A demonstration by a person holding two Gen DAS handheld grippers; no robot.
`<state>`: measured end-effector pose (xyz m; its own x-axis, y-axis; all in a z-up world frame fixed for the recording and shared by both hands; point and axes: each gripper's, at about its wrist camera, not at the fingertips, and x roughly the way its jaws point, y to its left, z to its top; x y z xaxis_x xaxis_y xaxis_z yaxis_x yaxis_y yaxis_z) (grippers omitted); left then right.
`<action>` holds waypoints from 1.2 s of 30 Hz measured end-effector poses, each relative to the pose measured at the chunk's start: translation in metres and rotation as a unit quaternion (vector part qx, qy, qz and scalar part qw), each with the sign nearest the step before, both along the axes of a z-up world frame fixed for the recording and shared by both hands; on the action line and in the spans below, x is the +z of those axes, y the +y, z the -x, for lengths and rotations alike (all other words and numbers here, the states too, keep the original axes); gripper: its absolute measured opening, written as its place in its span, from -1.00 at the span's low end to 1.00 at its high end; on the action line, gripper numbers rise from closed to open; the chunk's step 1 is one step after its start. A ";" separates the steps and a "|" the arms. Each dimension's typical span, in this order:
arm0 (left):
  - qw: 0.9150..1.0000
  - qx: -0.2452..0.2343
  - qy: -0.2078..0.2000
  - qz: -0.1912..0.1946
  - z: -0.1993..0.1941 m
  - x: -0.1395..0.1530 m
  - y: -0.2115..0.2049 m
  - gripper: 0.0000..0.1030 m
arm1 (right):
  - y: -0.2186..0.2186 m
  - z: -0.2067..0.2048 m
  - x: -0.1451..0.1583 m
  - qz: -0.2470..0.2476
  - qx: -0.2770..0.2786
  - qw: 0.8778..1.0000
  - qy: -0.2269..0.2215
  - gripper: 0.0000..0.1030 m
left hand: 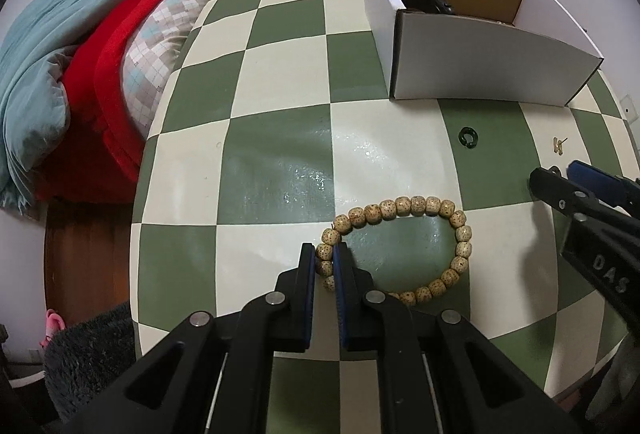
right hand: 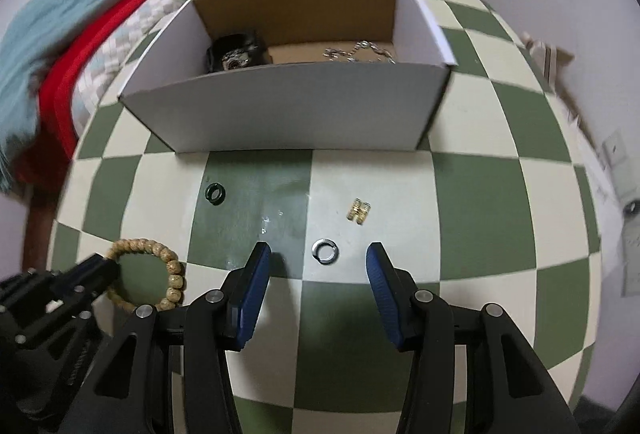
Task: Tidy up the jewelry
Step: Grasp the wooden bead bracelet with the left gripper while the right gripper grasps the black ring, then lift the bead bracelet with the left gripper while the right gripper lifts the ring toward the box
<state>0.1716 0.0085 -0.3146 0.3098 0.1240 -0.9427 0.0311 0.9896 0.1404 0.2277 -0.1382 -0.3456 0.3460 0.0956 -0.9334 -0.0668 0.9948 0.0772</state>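
Note:
A tan wooden bead bracelet lies on the green-and-cream checkered table. My left gripper is shut on the bracelet's left side, with beads between its pads. The bracelet also shows in the right wrist view, with the left gripper on it. My right gripper is open and empty, its fingers on either side of a silver ring. A dark green ring and a small gold earring lie between it and the white cardboard box. The right gripper's tips show at the right edge of the left wrist view.
The box holds a black item and a silver chain. The green ring and gold earring also show in the left wrist view. A bed with red and teal covers stands left of the table.

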 end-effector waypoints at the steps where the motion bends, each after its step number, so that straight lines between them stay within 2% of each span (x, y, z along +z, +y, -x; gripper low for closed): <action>1: 1.000 0.000 0.000 0.000 0.000 0.000 0.000 -0.87 | 0.003 0.000 -0.001 0.010 0.005 1.000 -0.003 -0.15; 3: 1.000 0.002 0.000 0.002 0.001 0.001 -0.001 -0.87 | 0.009 0.001 -0.001 0.028 0.014 0.999 -0.011 -0.39; 4: 1.000 0.002 0.000 0.002 0.002 0.001 -0.001 -0.87 | 0.011 0.001 -0.001 0.035 0.016 0.999 -0.015 -0.62; 5: 1.000 0.003 -0.001 0.003 0.002 0.001 -0.002 -0.87 | 0.011 0.001 -0.001 0.038 0.018 0.999 -0.017 -0.73; 12: 1.000 0.002 -0.008 0.010 -0.004 0.005 0.000 -0.87 | 0.007 0.007 0.000 0.043 0.016 0.999 -0.024 -0.74; 19: 0.999 -0.011 -0.045 0.022 -0.002 0.040 -0.013 -0.87 | -0.004 0.016 0.014 0.032 0.005 0.999 -0.038 -0.74; 25: 0.995 -0.028 -0.089 0.036 0.001 0.082 -0.030 -0.87 | -0.017 0.024 0.044 0.021 -0.008 0.998 -0.066 -0.74; 36: 0.984 -0.042 -0.153 0.074 -0.004 0.147 -0.045 -0.87 | -0.040 0.031 0.116 -0.004 -0.036 0.991 -0.127 -0.74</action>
<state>0.1753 -0.0369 -0.1679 0.5862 -0.0459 -0.8088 0.0926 0.9956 0.0106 0.1971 -0.1783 -0.2292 0.5753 0.0688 -0.8150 -0.0139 0.9971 0.0744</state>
